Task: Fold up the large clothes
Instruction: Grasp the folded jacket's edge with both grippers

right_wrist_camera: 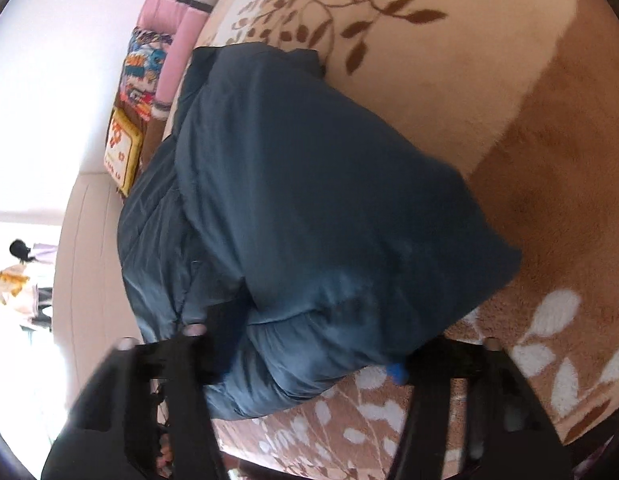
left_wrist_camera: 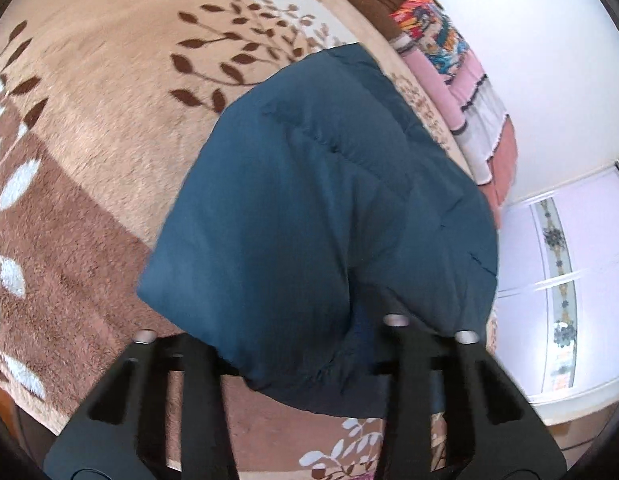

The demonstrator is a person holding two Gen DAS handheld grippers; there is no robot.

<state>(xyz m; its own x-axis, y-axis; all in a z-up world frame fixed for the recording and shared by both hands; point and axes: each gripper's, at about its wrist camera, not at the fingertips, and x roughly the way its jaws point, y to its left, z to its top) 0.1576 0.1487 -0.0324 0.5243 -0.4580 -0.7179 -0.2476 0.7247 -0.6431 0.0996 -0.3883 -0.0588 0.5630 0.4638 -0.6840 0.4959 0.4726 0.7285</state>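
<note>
A plush blanket [left_wrist_camera: 109,128] — beige and brown bands patterned with dark and white leaf sprigs — covers the bed. Directly on it lies a bulky teal padded garment [left_wrist_camera: 309,208], folded over on itself. Along the far edge by the wall rest stacked pink and colourful textiles [left_wrist_camera: 449,52].
</note>
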